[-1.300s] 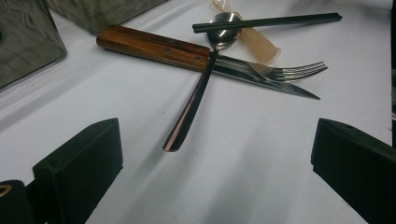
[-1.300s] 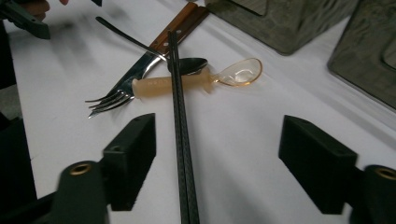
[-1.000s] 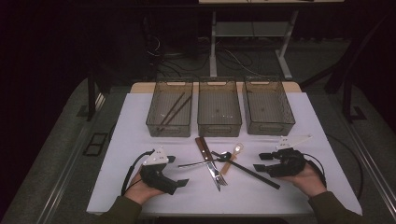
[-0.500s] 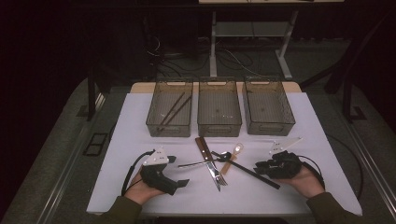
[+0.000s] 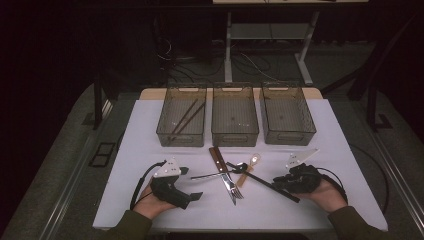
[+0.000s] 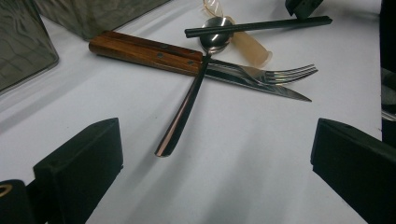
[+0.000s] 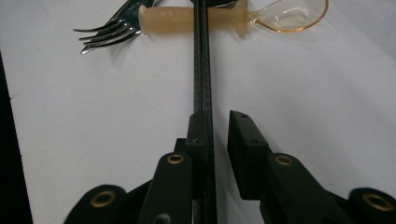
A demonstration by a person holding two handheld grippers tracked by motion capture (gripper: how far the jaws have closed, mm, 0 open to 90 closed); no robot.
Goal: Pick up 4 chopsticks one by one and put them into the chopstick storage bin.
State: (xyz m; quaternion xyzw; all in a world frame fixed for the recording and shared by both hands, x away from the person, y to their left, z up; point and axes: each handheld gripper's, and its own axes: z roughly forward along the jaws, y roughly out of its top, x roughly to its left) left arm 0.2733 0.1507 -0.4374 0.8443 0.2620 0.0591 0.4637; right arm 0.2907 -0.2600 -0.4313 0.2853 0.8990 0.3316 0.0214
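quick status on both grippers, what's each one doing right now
Left gripper: open, holding nothing.
Right gripper: jaws have just been closing around the black chopstick; a gap remains beside one pad, so not gripped yet.

Looks like a lab or test room, not a kitchen: white table (image 5: 150,125) under a spotlight, dark all around, loose cables (image 5: 250,62) on the grey floor behind, metal desk legs (image 5: 228,45) at the far side.

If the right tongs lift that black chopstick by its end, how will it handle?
The black chopstick looks thin, straight and rigid, so probably light and stiff. Held at one end by the right tongs, it may pivot or droop. Its far end crosses the amber spoon, possibly nudging it.
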